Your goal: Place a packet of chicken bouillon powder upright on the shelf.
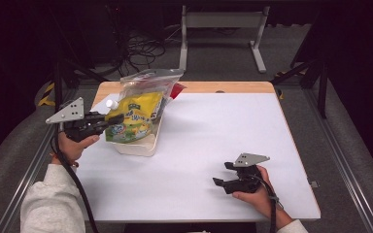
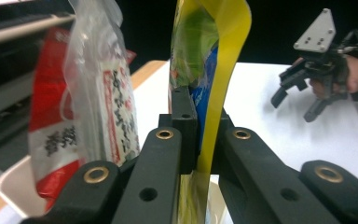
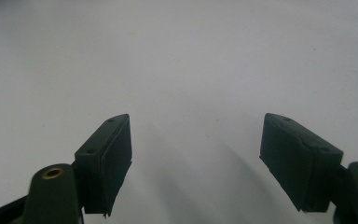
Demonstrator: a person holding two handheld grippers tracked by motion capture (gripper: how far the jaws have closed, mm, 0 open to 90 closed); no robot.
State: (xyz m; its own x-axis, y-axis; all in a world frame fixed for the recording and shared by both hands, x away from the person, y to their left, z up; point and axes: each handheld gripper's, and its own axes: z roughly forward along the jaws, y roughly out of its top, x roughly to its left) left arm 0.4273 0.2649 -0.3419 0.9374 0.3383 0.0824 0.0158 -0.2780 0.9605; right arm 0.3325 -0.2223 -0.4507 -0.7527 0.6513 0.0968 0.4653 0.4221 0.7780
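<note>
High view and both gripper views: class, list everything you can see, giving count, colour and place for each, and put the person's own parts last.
Table: one, white top with a wooden far edge, centre.
Tub: one, white, on the table's left side.
Yellow pouch: one, yellow with green and blue print, upright in the tub.
Clear bag: one, see-through, behind the pouch.
Red packet: one, red and white, inside the clear bag.
Frame: one, grey, on the floor beyond the table.
Left gripper: one, black, shut on the yellow pouch.
Right gripper: one, black, fingers open, near the table's front right.
Hands: two, one on each gripper.
</note>
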